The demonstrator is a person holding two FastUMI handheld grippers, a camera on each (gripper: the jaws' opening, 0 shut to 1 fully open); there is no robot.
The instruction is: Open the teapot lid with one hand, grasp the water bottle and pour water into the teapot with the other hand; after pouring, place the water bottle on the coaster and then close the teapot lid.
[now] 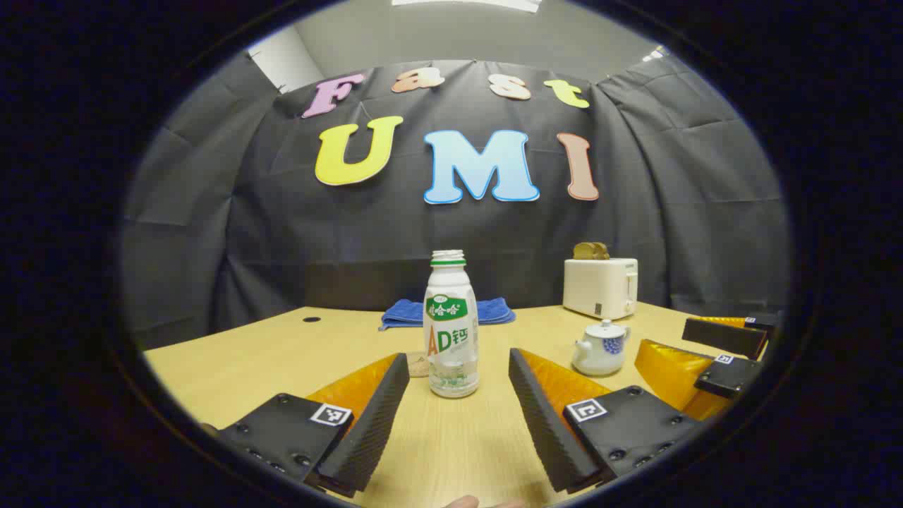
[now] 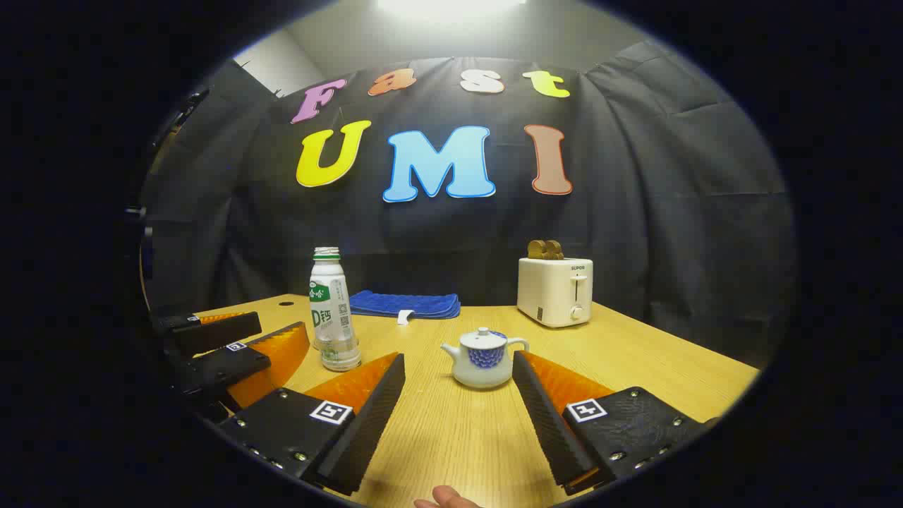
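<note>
Left gripper view: the left gripper (image 1: 457,395) has its fingers spread wide and grips nothing. The water bottle (image 1: 451,326) stands upright on the wooden table (image 1: 233,353) just ahead of the gap, long axis vertical, uncapped mouth up. The teapot (image 1: 601,348) sits off to the right, lid on, spout to the left, near the toaster (image 1: 601,287).

Right gripper view: the right gripper (image 2: 458,395) is likewise wide apart and empty. The teapot stands upright ahead between its fingers (spout left, handle right). The bottle is farther left, beside the left gripper.
</note>
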